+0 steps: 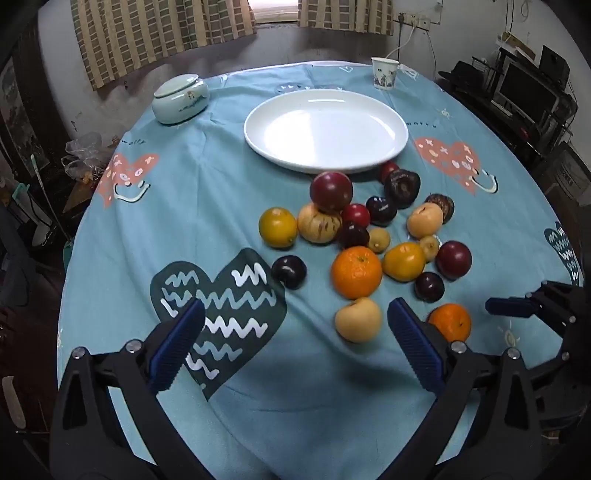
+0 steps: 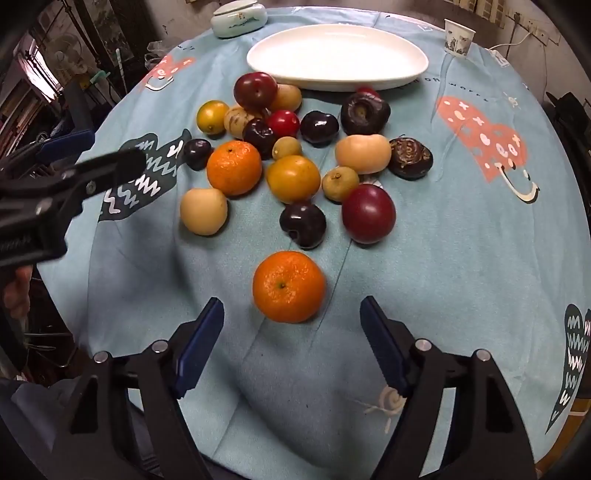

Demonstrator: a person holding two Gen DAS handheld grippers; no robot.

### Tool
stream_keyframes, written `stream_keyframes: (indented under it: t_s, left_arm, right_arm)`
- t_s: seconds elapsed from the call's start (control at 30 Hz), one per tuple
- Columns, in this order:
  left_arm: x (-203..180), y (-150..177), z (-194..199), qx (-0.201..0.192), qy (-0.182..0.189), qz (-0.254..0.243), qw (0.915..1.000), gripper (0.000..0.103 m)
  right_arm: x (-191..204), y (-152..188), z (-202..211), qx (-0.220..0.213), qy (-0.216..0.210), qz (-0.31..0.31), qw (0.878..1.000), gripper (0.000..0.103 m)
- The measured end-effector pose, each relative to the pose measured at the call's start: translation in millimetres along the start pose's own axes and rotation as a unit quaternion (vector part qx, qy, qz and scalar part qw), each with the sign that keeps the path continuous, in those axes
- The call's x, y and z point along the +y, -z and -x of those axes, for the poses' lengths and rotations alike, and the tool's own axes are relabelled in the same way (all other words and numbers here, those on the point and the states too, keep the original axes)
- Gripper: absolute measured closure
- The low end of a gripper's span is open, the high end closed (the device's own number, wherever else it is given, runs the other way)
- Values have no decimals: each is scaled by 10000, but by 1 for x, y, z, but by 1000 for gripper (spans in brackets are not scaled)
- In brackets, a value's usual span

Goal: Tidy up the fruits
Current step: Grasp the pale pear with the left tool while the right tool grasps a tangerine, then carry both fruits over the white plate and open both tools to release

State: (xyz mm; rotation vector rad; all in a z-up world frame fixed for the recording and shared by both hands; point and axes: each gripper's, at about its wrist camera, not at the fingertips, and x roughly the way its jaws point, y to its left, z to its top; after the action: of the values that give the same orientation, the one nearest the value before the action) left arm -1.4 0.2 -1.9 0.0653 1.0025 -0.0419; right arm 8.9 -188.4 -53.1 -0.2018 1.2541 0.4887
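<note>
Several fruits lie in a loose heap on the blue cloth in front of an empty white plate (image 1: pixel 325 129) (image 2: pixel 336 55). My left gripper (image 1: pixel 295 308) hovers open over the cloth. A pale peach (image 1: pixel 357 319) lies just inside its right finger, untouched, with an orange (image 1: pixel 356 272) beyond. My right gripper (image 2: pixel 291 306) is open too. A second orange (image 2: pixel 289 286) (image 1: pixel 450 321) sits just past its fingertips, apart from both pads. Dark plums, red plums and yellow fruits fill the heap. In the left wrist view only one blue pad (image 1: pixel 509 306) of the right gripper shows.
A pale green lidded jar (image 1: pixel 181 98) (image 2: pixel 238 18) stands at the far left of the round table, and a paper cup (image 1: pixel 384 73) (image 2: pixel 458 37) at the far right. Bare cloth lies left of the heap. Room clutter surrounds the table edge.
</note>
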Motion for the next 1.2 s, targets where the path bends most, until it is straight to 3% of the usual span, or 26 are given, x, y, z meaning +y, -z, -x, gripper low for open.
stream_keyframes:
  t_s: [0.13, 0.2, 0.47, 0.77, 0.87, 0.93, 0.97, 1.07, 1.13, 1.2]
  left_arm:
    - [0, 2, -8, 141, 21, -60, 9999, 2]
    - [-1, 3, -8, 110, 58, -38, 9999, 2]
    - [-16, 12, -34, 474, 268, -202, 9983, 2]
    - [-35, 8, -66, 858, 15, -450, 9953, 6]
    - [-33, 7, -76, 1015, 81, -295, 9944, 21]
    - [-33, 7, -79, 1131, 530, -64, 9921, 33]
    - [-34, 6, -78, 1127, 586, -43, 9919, 35]
    - [-43, 3, -73, 972, 873, -152, 9913, 62]
    - [-47, 1, -75, 896, 774, -247, 9927, 63]
    - [-50, 0, -74, 921, 798, -275, 9922, 63]
  right_arm:
    - [0, -1, -13, 175, 42, 10, 9998, 36]
    - [1, -2, -18, 271, -30, 121, 9996, 59]
    - [-9, 1, -9, 182, -76, -4, 9998, 61]
    - [-23, 4, 0, 126, -126, -203, 9996, 61]
    - [-20, 1, 1, 129, -143, -185, 9996, 61]
    - [-19, 0, 1, 143, -143, -143, 9997, 61]
    - [-21, 0, 2, 136, -151, -137, 9997, 61]
    - [-21, -1, 0, 129, -175, -113, 9997, 61]
    - [-21, -3, -2, 135, -186, -89, 9997, 60]
    - [-21, -4, -10, 403, -302, -132, 9986, 59]
